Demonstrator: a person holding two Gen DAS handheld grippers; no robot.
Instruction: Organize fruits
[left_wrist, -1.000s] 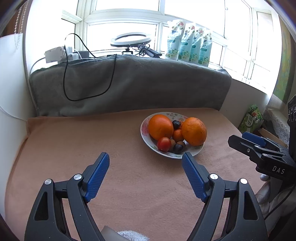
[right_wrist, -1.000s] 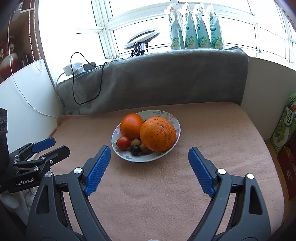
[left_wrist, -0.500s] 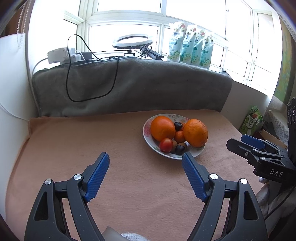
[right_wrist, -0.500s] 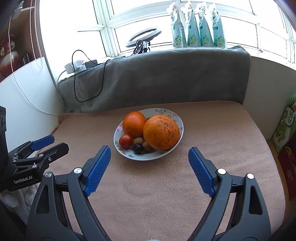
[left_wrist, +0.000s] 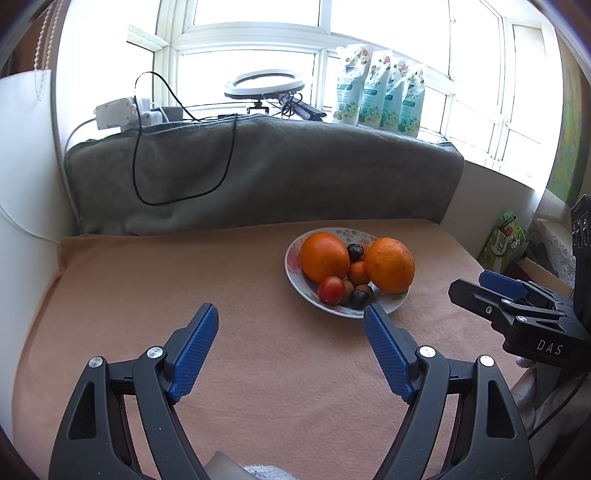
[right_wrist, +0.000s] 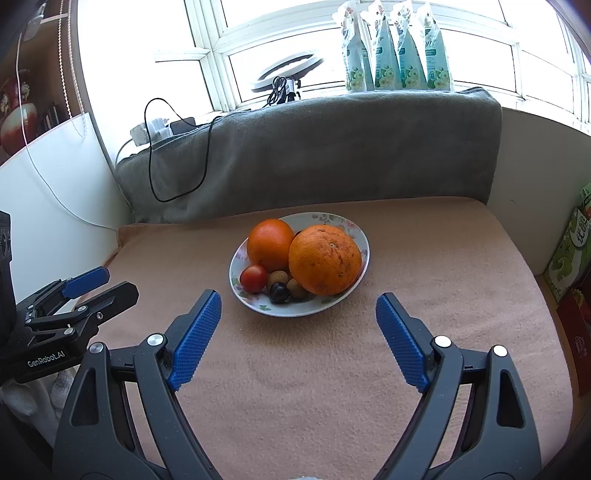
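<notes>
Nothing moved: round floral plate (right_wrist: 360, 236), 2 dimpled oranges (right_wrist: 325, 260).

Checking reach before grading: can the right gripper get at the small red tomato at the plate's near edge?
Probably yes: the right gripper is open and empty, and only bare peach cloth lies before the small red tomato.

Both grippers hang side by side, pitched downward, the left gripper (left_wrist: 290, 317) and the right gripper (right_wrist: 298, 308) each with blue-padded jaws spread wide and nothing between them, neither touching the other.
</notes>
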